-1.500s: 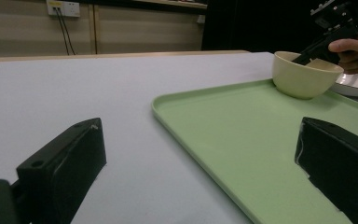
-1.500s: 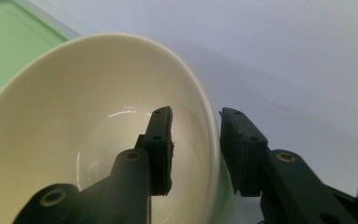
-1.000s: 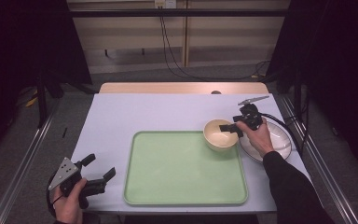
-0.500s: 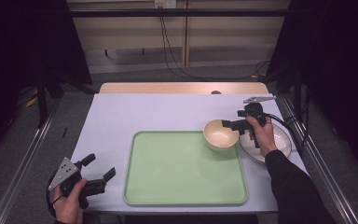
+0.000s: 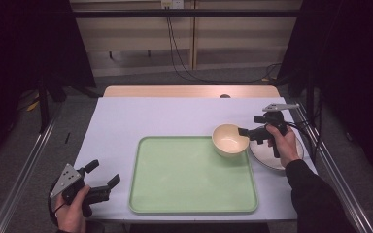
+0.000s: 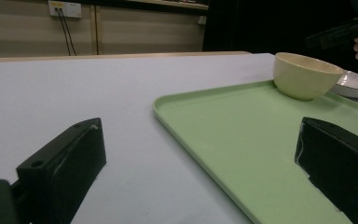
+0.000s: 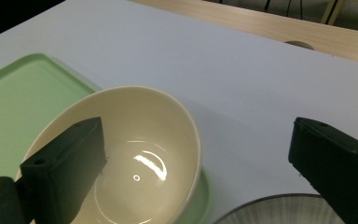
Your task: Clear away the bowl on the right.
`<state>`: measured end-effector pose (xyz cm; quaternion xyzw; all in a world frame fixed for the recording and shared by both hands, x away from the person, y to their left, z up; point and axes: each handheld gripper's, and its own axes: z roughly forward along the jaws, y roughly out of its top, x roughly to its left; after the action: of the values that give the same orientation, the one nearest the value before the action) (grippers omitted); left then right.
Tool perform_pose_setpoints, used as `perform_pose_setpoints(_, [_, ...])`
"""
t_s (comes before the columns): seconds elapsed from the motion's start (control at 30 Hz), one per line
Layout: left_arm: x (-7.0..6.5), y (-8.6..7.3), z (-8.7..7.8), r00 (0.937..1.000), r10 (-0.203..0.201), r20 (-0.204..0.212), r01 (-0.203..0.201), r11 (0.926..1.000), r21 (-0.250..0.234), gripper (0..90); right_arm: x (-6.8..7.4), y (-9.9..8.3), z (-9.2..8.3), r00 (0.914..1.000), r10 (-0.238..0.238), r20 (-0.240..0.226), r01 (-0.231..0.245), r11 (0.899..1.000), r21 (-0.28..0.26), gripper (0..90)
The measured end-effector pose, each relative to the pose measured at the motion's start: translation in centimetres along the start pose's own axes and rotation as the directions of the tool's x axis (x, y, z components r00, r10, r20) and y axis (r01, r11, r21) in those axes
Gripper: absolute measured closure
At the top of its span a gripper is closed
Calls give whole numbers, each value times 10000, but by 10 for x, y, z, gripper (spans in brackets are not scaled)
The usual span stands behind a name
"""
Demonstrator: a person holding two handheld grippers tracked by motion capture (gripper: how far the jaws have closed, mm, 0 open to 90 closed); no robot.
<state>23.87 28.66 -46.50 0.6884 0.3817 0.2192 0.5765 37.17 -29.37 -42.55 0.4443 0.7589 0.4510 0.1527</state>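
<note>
A cream bowl (image 5: 229, 140) (image 6: 305, 74) (image 7: 135, 163) stands empty on the far right corner of a green tray (image 5: 189, 179) (image 6: 261, 135) (image 7: 18, 93). Right of it lies a white plate (image 5: 264, 156) (image 6: 354, 86) (image 7: 270, 210), partly under the person's right hand. My right gripper (image 5: 250, 125) (image 7: 196, 126) hovers just right of and above the bowl, pointing left, open wide with nothing held. Off the tray's near left corner, my left gripper (image 5: 104, 172) (image 6: 200, 140) rests low by the table's front edge, open and empty.
The white table top (image 5: 165, 116) has bare room behind and left of the tray. A wooden strip (image 5: 184, 91) runs along its far edge. Metal rails (image 5: 24, 174) flank the table, and cables (image 5: 179, 53) hang behind it.
My right gripper has risen slightly and drawn back to the right from the bowl's rim. The bowl, the tray and the left gripper have stayed put.
</note>
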Motion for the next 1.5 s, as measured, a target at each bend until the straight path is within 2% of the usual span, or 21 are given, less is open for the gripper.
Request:
perform_pose_setpoints(0.4, [0, 0, 0, 10000, -18, -29, 18, 10000, -4, 18, 1, -10, -24, 9979, -76, 648, 123, 9974, -716, 28])
perform_pose_setpoints(0.6, [0, 0, 0, 10000, -78, -48, 78, 10000, -43, 18, 5, -17, -31, 9955, -164, 937, 246, 9959, -874, 29])
perform_pose_setpoints(0.7, [0, 0, 0, 10000, -35, -38, 35, 10000, -8, 18, 8, -21, -36, 9930, -68, 1183, 193, 9942, -1054, 23])
perform_pose_setpoints(0.77, [0, 0, 0, 10000, -31, -35, 31, 10000, -6, 18, 9, -24, -40, 9897, -226, 1416, 375, 9939, -1038, 22])
perform_pose_setpoints(0.87, [0, 0, 0, 10000, -51, -37, 51, 10000, -14, 18, 9, -29, -44, 9874, -154, 1574, 320, 9941, -1035, 22])
perform_pose_setpoints(1.3, [0, 0, 0, 10000, -81, -28, 81, 10000, -45, 18, 16, -47, -69, 9869, 91, 1612, 134, 9904, -1377, 25])
perform_pose_setpoints(1.5, [0, 0, 0, 10000, -87, 17, 87, 10000, -28, 18, 21, -59, -79, 9870, 109, 1601, 103, 9913, -1311, 27])
